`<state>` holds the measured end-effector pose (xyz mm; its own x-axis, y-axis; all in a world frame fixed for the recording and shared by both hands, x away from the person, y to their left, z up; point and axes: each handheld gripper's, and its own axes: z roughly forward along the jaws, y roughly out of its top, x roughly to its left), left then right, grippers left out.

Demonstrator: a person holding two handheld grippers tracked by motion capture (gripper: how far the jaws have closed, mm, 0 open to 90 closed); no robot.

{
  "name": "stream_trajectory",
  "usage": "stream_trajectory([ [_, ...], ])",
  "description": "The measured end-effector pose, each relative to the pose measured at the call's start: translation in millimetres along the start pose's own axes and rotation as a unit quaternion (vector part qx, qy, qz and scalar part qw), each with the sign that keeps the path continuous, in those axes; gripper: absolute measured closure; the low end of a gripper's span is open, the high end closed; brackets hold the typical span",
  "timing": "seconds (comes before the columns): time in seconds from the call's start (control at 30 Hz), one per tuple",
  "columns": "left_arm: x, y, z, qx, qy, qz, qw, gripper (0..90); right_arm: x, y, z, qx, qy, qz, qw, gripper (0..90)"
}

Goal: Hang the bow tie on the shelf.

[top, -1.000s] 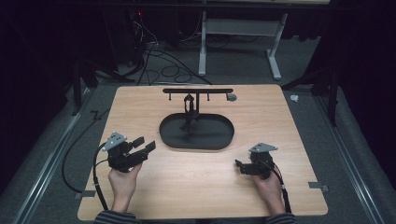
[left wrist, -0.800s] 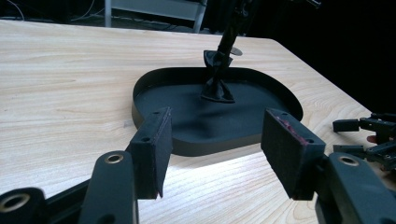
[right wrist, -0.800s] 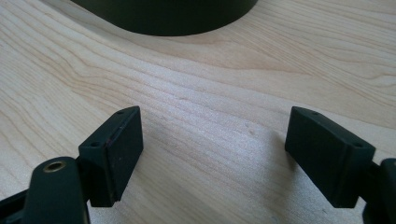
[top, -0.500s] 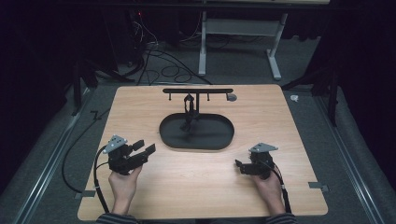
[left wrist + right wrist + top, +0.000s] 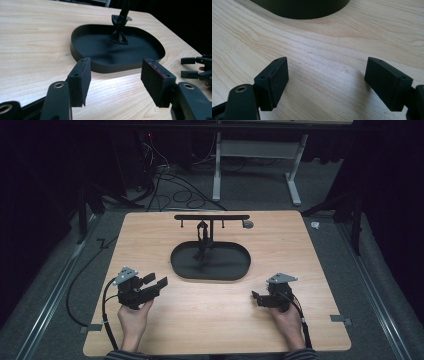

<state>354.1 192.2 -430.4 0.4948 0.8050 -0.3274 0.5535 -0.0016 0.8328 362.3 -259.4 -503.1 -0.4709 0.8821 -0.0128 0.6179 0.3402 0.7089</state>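
Observation:
A black oval tray (image 5: 230, 264) lies mid-table, with a black T-shaped stand (image 5: 211, 217) rising from its far side. A dark knotted strip (image 5: 202, 240) hangs down the post into the tray (image 5: 105, 67); it shows as a dark knot (image 5: 119, 32) in the left gripper view. My left gripper (image 5: 155, 282) rests near the front left, pointing toward the tray. It (image 5: 115, 72) is open with nothing between the pads, and its jaws have just been opening a little. My right gripper (image 5: 256, 297) sits at the front right, open (image 5: 325, 75) over bare wood.
The wooden table (image 5: 300, 250) stands on a grey floor, with cables (image 5: 170, 185) and a white desk frame (image 5: 260, 160) behind it. The right gripper's fingers (image 5: 192, 67) show at the right edge of the left gripper view. Bare wood lies between both grippers and the tray.
The left gripper has shifted slightly toward the near edge. The right gripper and the tray have stayed put.

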Motion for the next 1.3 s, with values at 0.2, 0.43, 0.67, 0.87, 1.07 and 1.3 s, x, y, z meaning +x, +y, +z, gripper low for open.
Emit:
stream_trajectory([
  [0.2, 1.5, -5.2, 1.5, 0.008, 0.003, -0.006, 0.9999, 41.2, 0.0, 0.0, 0.0, 0.0, 0.0, 0.0, 1.0, 20.5],
  [0.43, 2.7, -10.5, 2.2, 0.013, 0.007, -0.008, 0.9998, 41.1, 0.0, 0.0, 0.0, 0.0, 0.0, 0.0, 1.0, 20.5],
  [0.67, 3.6, -14.4, 3.1, 0.017, 0.012, -0.008, 0.9997, 41.1, 0.0, 0.0, 0.0, 0.0, 0.0, 0.0, 1.0, 20.5],
  [0.87, 4.6, -17.4, 4.6, 0.02, 0.017, -0.01, 0.9996, 41.1, 0.1, 0.0, 0.0, 0.0, 0.0, 0.0, 1.0, 20.5],
  [1.07, 4.9, -19.6, 6.0, 0.025, 0.024, -0.007, 0.9994, 41.1, 0.1, 0.0, 0.0, 0.0, 0.0, 0.0, 1.0, 20.6],
  [1.3, 5.8, -22.7, 8.8, 0.034, 0.033, -0.003, 0.9989, 41.1, 0.0, 0.0, 0.0, 0.0, 0.0, 0.0, 1.0, 20.5],
])
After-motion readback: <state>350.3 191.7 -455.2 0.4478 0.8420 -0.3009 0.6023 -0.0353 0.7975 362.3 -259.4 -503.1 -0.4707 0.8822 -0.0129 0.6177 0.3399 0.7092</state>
